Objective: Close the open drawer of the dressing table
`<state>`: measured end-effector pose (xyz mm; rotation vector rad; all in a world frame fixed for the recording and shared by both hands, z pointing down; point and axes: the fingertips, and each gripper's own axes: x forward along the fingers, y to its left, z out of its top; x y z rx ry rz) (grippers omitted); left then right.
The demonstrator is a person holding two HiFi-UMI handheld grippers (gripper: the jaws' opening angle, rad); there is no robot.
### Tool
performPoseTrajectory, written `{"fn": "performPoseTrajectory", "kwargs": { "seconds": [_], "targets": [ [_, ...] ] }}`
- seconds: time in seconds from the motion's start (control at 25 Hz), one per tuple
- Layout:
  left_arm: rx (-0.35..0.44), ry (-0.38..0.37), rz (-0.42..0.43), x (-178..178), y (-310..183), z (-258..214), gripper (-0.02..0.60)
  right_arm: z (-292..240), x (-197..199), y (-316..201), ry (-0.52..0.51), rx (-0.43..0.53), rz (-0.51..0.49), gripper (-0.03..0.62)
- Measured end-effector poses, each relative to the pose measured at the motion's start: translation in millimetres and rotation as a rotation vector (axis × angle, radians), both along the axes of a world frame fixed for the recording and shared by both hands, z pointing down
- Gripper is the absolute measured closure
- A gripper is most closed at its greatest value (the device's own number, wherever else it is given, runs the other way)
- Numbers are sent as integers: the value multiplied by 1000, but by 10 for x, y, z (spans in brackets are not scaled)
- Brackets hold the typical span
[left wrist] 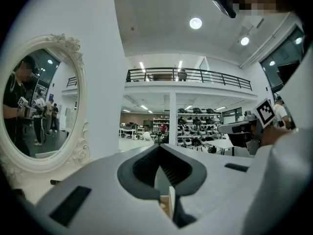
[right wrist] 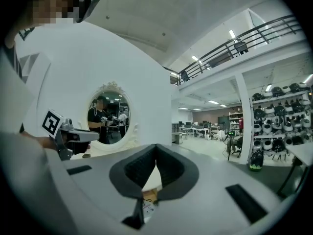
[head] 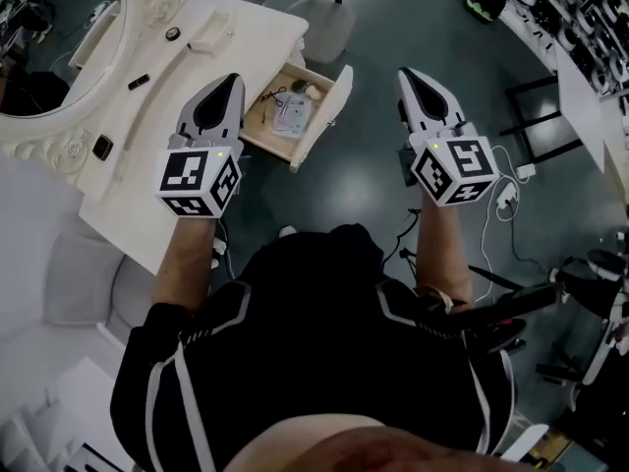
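Dressing table point(head: 138, 180), open drawer point(head: 325, 114) just beside left gripper point(head: 233, 80), apparently untouched

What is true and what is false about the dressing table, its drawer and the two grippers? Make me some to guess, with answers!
1. The wood-lined drawer of the white dressing table is pulled open. True.
2. The drawer is empty. False: small things lie inside it.
3. The left gripper has its jaws clamped on the drawer front. False: its jaws are shut on nothing.
4. The right gripper is held over the dark floor, to the right of the drawer. True.
5. An oval mirror in a white carved frame stands on the dressing table. True.
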<state>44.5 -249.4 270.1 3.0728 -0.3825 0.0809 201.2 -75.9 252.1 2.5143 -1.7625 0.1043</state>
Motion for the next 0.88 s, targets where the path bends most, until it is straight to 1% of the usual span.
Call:
{"fn": "performPoseTrajectory", "kwargs": {
  "seconds": [0.08, 0.2, 0.4, 0.56, 0.68, 0.88],
  "targets": [
    [-8, -4, -20, 73, -75, 77, 578, 55, 84, -108, 14, -21, -30, 588],
    [0, -18, -67, 194, -172, 210, 578, 160, 283, -282, 12, -27, -74, 588],
    [7, -27, -147, 502, -325, 331, 578, 366, 737, -616, -1, -43, -153, 588],
    [10, -42, -258, 689, -403, 377, 578, 523, 1091, -914, -21, -62, -261, 588],
    [10, -67, -317, 839, -425, 437, 578, 609, 1327, -1104, -32, -69, -326, 588],
    [-7, -110, -405, 970, -366, 619, 577, 825, 1522, -1372, -45, -103, -452, 588]
  ]
}}
